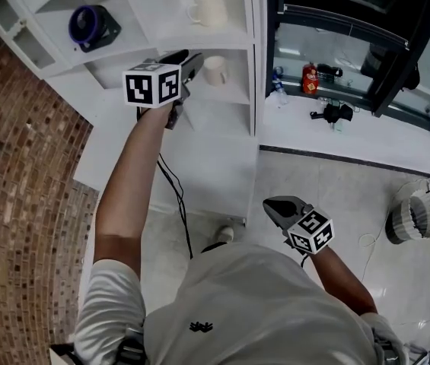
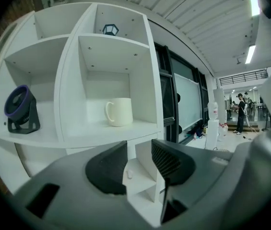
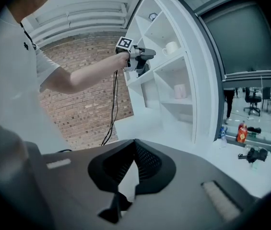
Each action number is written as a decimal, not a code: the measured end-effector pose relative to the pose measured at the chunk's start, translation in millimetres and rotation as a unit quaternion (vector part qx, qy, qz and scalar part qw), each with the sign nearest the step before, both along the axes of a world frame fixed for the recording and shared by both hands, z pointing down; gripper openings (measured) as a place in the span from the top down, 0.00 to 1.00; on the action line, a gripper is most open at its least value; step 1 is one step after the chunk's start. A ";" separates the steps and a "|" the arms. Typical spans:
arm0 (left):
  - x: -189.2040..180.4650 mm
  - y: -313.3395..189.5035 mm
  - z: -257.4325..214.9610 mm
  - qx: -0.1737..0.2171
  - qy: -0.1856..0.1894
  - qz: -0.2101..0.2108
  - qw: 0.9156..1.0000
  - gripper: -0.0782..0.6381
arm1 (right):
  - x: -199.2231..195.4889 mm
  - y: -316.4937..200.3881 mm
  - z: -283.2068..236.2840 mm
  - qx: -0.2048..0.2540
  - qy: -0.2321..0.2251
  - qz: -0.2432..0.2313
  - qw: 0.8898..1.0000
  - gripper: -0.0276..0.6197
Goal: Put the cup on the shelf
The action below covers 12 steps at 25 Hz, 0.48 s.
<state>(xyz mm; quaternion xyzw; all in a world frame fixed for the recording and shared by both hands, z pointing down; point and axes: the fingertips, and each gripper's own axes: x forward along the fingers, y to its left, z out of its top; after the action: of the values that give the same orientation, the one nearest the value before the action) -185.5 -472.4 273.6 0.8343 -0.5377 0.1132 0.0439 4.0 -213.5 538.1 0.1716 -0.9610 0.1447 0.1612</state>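
The cup (image 2: 119, 111) stands upright in a middle box of the white shelf (image 2: 70, 90). It is up ahead of your left gripper (image 2: 140, 159), and nothing is touching it. It looks like a hard, smooth mug. So I think it is a bit heavy, will not squash, could slip, and would break if it fell. The best place to hold it is across its round sides, or on its wall at the rim. Its handle sticks out on its left. Your left gripper's jaws are partly apart with nothing between them. Your right gripper (image 3: 135, 152) hangs low by your side, its jaws closed on nothing. Now count. There are two cups, I think, but the second cup (image 1: 215, 71) in the box below is small and hard to make out. There is one fan (image 2: 21, 110), one little dark thing (image 2: 110, 29) up top, and two grippers.
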 end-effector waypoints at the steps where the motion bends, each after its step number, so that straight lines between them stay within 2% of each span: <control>1: 0.7 5.8 4.1 0.000 0.003 -0.002 1.000 0.67 | 1.4 3.7 1.0 -0.001 0.000 -0.003 1.000 0.94; 9: 3.7 50.8 40.9 -0.003 0.019 -0.021 1.000 0.88 | 12.3 32.9 12.0 -0.012 0.001 -0.017 1.000 0.94; 12: 5.5 69.2 56.6 -0.005 0.020 -0.026 0.999 0.88 | 16.7 44.2 16.8 -0.019 -0.001 -0.016 1.000 0.94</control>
<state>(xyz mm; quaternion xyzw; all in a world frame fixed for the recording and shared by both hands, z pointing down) -180.0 -403.2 330.1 0.8219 -0.5578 0.0976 0.0616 20.7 -169.3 555.0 0.1528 -0.9610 0.1605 0.1656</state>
